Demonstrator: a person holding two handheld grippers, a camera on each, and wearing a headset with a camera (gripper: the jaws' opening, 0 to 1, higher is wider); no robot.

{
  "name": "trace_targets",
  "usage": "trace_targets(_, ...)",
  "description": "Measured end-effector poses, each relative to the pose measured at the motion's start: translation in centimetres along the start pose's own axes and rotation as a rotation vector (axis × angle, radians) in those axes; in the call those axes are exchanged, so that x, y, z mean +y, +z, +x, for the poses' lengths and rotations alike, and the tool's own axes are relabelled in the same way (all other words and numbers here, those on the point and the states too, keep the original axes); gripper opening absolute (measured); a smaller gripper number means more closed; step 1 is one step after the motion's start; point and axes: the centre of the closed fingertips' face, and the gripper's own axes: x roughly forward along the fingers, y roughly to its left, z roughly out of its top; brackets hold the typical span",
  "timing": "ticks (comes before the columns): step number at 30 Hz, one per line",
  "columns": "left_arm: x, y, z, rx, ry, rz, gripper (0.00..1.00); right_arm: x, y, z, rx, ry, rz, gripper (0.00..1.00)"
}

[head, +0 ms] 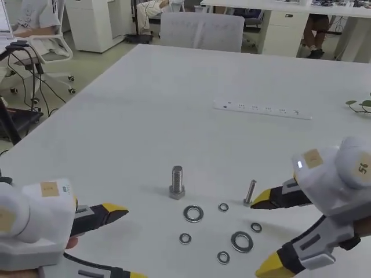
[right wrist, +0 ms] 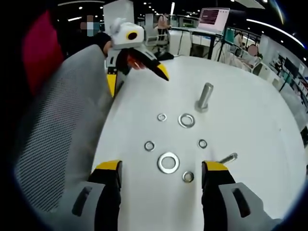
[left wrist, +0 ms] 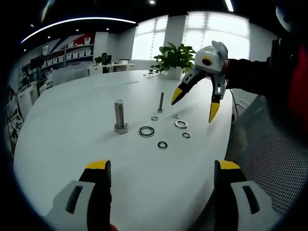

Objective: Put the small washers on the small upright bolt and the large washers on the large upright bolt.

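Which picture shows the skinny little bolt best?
Left gripper view: the small bolt stands whole and uncovered. In the head view a jaw tip crowds it; the right gripper view shows it slanted beside a jaw.

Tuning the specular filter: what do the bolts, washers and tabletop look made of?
Large bolt and small bolt: bare silver-grey metal, likely steel, with dull highlights on the threads. Washers: same grey metal sheen, probably plated steel. Table: matte white, smooth, looks laminate; cannot tell the core.

The large bolt point(head: 177, 182) is standing upright, head down. The small bolt point(head: 250, 192) is standing to its right. Two large washers point(head: 193, 214) and four small washers point(head: 223, 207) are lying flat in front of it.
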Motion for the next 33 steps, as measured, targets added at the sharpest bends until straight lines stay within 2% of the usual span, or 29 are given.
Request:
trace_targets(9,0.2,0.2,-0.1,-0.007,0.008,0.004,0.88,0.1,-0.3,0.8,0.075,0.019,-0.05,0.63)
trace_targets(14,0.2,0.3,-0.2,-0.009,0.009,0.009,0.88,-0.3,-0.5,1.1,0.13,0.014,-0.076,0.57)
trace_targets(19,0.3,0.5,-0.3,-0.013,0.011,0.011,0.87,-0.5,-0.2,1.5,0.153,0.019,-0.076,0.51)
trace_targets(24,0.4,0.6,-0.3,-0.02,0.013,0.009,0.87,-0.8,-0.6,1.9,0.205,0.016,-0.106,0.44)
trace_targets(33,0.4,0.7,-0.2,-0.024,0.013,0.014,0.87,-0.9,-1.1,2.5,0.244,0.042,-0.087,0.39)
